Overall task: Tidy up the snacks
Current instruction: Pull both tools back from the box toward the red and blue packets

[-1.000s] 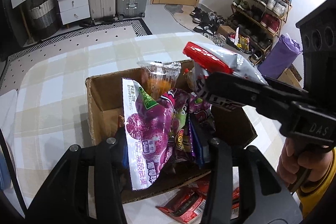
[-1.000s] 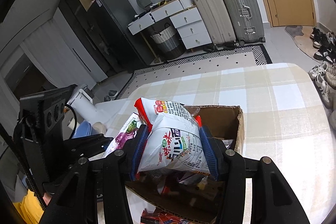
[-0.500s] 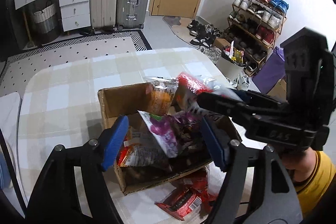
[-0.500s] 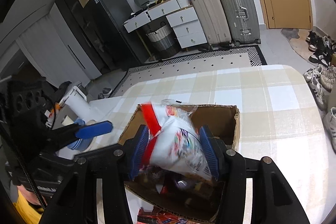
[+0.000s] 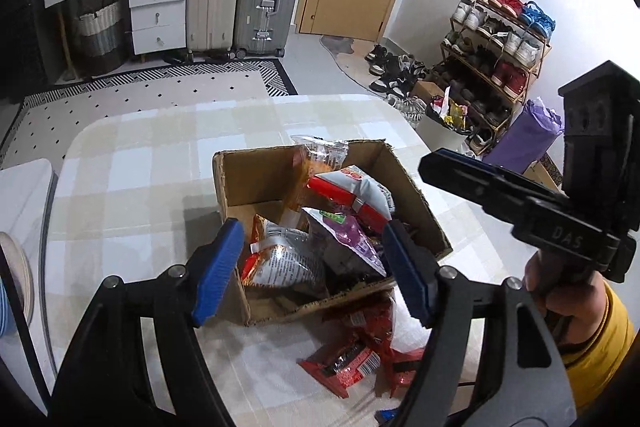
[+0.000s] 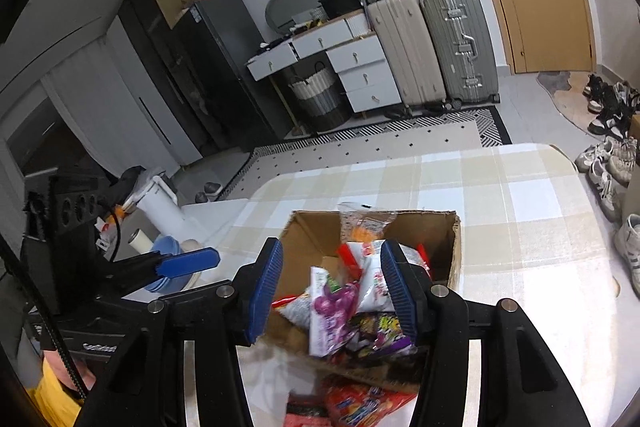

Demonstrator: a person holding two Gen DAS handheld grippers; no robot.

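An open cardboard box (image 5: 256,167) (image 6: 316,231) stands on the checked table and holds several snack packets. Among them are a purple grape packet (image 5: 348,231) (image 6: 328,303), a white-and-red packet (image 5: 352,187) (image 6: 370,279), a clear orange packet (image 5: 320,155) and a silver-red one (image 5: 280,259). My left gripper (image 5: 310,227) (image 6: 188,261) hangs open above the box's near side, nothing between its blue pads. My right gripper (image 6: 331,247) (image 5: 428,163) is open too, above the box's right side, apart from the white-and-red packet lying below it.
Red packets (image 5: 352,359) (image 6: 360,403) lie on the table in front of the box. A white side surface with a blue bowl (image 6: 168,247) and a white bottle (image 6: 164,203) stands to the left. The tablecloth (image 5: 140,163) is bare behind the box.
My left gripper opened, let the purple packet fall into the box and pulled back upward. The white-and-red packet left my right gripper and now lies in the box.
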